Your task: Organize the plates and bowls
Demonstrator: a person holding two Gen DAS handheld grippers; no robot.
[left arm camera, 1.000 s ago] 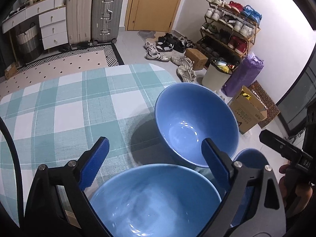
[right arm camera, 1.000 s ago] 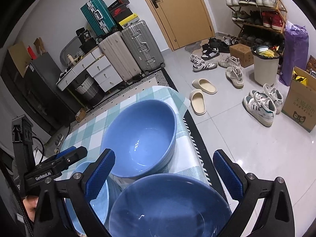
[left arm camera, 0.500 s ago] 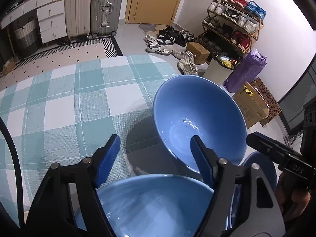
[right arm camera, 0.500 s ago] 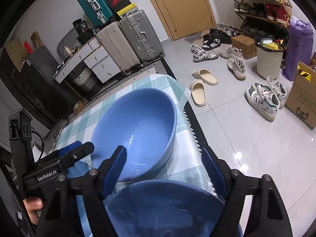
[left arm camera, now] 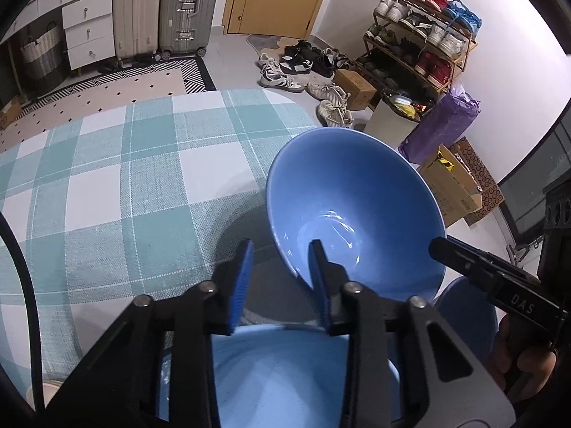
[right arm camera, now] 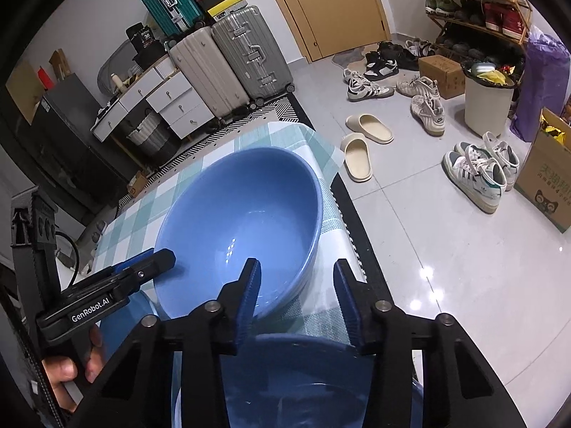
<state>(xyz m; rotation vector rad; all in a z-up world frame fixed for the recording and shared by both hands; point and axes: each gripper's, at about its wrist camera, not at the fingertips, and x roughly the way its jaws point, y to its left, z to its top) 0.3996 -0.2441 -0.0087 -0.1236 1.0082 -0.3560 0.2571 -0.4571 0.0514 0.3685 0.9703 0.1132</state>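
A large blue bowl [left arm camera: 351,210] stands on the checked tablecloth [left arm camera: 107,185] near the table's far right edge; it also shows in the right wrist view [right arm camera: 242,221]. My left gripper [left arm camera: 282,281] is partly closed, its fingers straddling the far rim of a second blue bowl [left arm camera: 296,371] right below it. My right gripper [right arm camera: 296,296] is partly closed the same way over the rim of a third blue bowl [right arm camera: 303,381]. Each gripper shows in the other's view, the right one [left arm camera: 489,278] beside the large bowl and the left one [right arm camera: 117,285] at its near left.
The table edge [right arm camera: 342,207] drops off just right of the large bowl. On the floor beyond are slippers [right arm camera: 360,149], sneakers [right arm camera: 474,167], a bin [right arm camera: 489,100], a cardboard box [left arm camera: 449,185], suitcases [right arm camera: 228,60] and a shoe rack [left arm camera: 421,35].
Both grippers have narrowed from wide open to a small gap around the near bowls' rims. Both views have moved slightly closer to the large bowl.
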